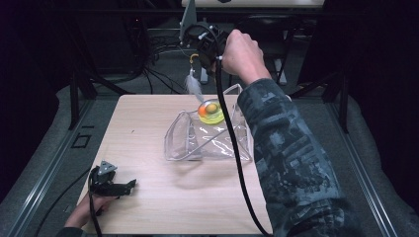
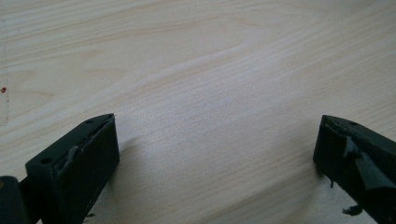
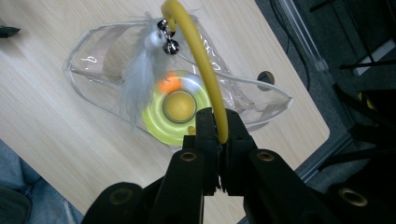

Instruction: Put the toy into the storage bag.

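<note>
- Right gripper (image 3: 218, 135) raised over the far table edge, jaws pinching a yellow cord (image 3: 198, 60); toy disc (image 3: 176, 107) and feather (image 3: 137, 74) dangle above the clear pouch (image 1: 210, 143).
- Left gripper (image 1: 114, 186) rests near the table (image 2: 210, 70) corner, jaws spread, empty.
- Risk: swinging disc could miss the pouch opening; thin cord may slip.
- No readable writing or brands.

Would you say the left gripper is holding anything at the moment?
No, the left gripper has its jaws wide apart over the bare wooden table, with nothing between them.
</note>
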